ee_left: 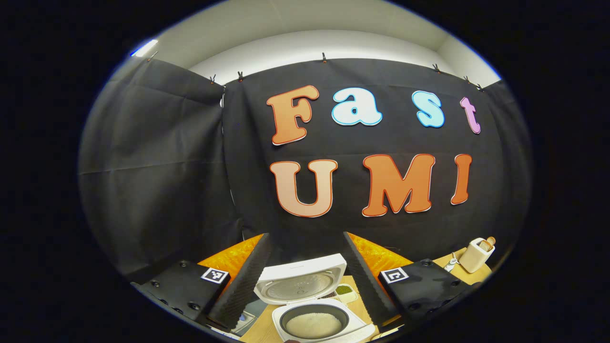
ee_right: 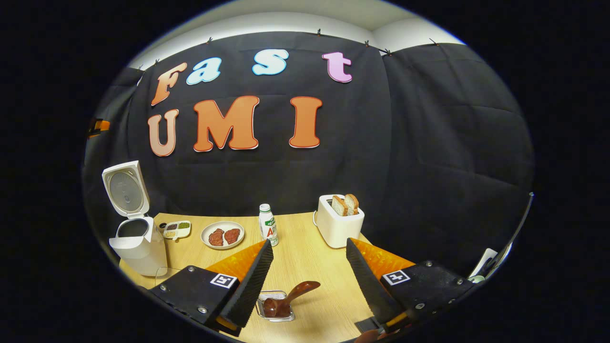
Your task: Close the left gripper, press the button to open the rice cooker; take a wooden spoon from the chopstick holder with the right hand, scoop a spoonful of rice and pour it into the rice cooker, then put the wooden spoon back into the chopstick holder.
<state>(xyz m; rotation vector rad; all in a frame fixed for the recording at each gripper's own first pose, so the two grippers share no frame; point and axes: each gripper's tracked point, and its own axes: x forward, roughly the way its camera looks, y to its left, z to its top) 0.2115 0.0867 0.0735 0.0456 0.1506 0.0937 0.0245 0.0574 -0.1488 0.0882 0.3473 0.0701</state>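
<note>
Right gripper view: right hand-held gripper [ee_right: 307,276] spread wide, holding nothing. Directly ahead and low between its fingers lies a dark brown wooden spoon [ee_right: 286,299], glossy, bowl resting in a small square wire-and-glass holder [ee_right: 275,307], handle slanting up and away to the right. Whether this is the chopstick holder cannot be told. Spoon's long axis runs roughly left-near to right-far across the gap between the fingers, so a grasp on the handle looks like the coming step; the right gripper is clearly the nearer one.

Table [ee_right: 305,238]: pale wood grain. White rice cooker [ee_right: 136,238] stands far left, lid already up, smooth plastic shell. Also a round plate with two reddish patties [ee_right: 222,235], a small bottle [ee_right: 268,225], a cream toaster with two bread slices [ee_right: 338,221].

Left gripper view: left hand-held gripper [ee_left: 307,281] also wide open and empty, poised over the open cooker; dark inner pot with white rice [ee_left: 313,324] just below, ribbed metal lid liner [ee_left: 299,286] behind it.
</note>
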